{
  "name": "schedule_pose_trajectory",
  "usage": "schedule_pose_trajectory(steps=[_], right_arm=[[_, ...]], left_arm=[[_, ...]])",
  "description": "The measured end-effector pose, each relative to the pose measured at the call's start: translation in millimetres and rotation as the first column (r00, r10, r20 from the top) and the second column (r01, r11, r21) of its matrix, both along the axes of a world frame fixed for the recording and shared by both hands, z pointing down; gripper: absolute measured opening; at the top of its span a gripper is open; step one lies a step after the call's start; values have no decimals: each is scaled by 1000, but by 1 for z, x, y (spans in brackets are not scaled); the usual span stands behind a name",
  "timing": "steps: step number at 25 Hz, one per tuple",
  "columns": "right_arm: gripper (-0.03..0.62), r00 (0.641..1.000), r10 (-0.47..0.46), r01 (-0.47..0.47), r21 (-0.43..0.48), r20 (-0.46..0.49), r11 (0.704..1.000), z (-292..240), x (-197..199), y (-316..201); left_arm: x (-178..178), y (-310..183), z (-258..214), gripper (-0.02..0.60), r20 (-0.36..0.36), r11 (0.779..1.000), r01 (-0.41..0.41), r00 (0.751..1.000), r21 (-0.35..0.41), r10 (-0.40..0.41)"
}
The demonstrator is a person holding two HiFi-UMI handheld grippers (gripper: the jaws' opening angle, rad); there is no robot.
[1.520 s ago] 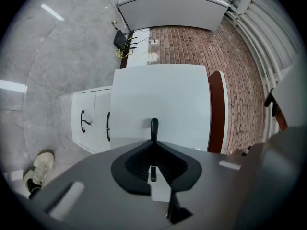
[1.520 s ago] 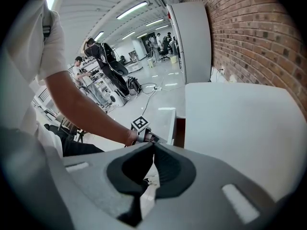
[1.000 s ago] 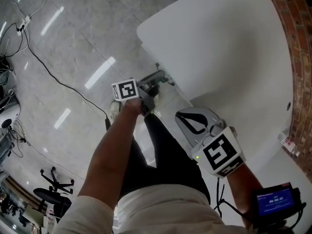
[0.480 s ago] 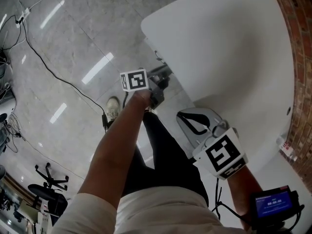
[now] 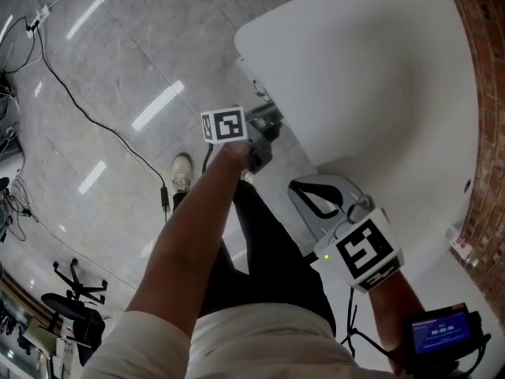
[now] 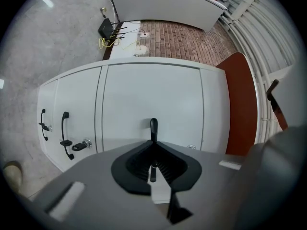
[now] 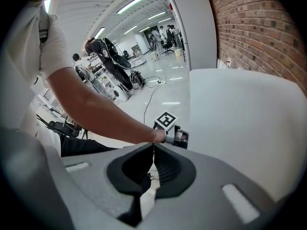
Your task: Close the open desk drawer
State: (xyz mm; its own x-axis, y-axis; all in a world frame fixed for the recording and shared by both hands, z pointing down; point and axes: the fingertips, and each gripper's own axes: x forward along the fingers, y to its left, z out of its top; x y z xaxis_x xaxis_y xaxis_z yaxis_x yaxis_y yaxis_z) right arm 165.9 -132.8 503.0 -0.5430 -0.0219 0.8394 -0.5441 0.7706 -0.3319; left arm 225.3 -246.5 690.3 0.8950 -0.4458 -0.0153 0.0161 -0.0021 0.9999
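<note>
In the left gripper view a wide white drawer front (image 6: 152, 99) with a black upright handle (image 6: 153, 127) fills the middle. My left gripper (image 6: 153, 146) is shut, its tips meeting just below that handle; I cannot tell whether they touch it. In the head view the left gripper (image 5: 267, 125) sits against the desk's edge under the white desk top (image 5: 371, 77). My right gripper (image 5: 304, 192) hangs shut and empty near the desk's near edge. The right gripper (image 7: 153, 150) looks toward the left gripper's marker cube (image 7: 165, 120).
Two narrower drawer fronts with black handles (image 6: 64, 127) and a key lock (image 6: 82, 144) lie to the left. A red panel (image 6: 242, 104) stands on the right. A black cable (image 5: 95, 125), a shoe (image 5: 181, 172) and an office chair (image 5: 75, 302) are on the floor. A brick wall (image 5: 483, 93) borders the desk.
My left gripper has moved forward and up toward the desk's edge, the arm stretching out. The right gripper has stayed almost where it was.
</note>
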Motion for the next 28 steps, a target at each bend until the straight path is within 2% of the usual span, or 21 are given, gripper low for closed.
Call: schedule_pose_trajectory(steps=[16,23,28], right_arm=[[6,1000,14,-14,13,-16,1000,-16,-13,4],[6,999,31,-30,10,-19,999,-16,-9,4],[6,999,42,-42,10,-5,999,-11,-9,-2]], left_arm=[[-9,7,-15,23,5,1000,1,1000,-4,-1],[-5,7,-12,28,42,1000,2,999,-21,-1],[-4,4,-4,69,72,1000,-20,997,-21,22]])
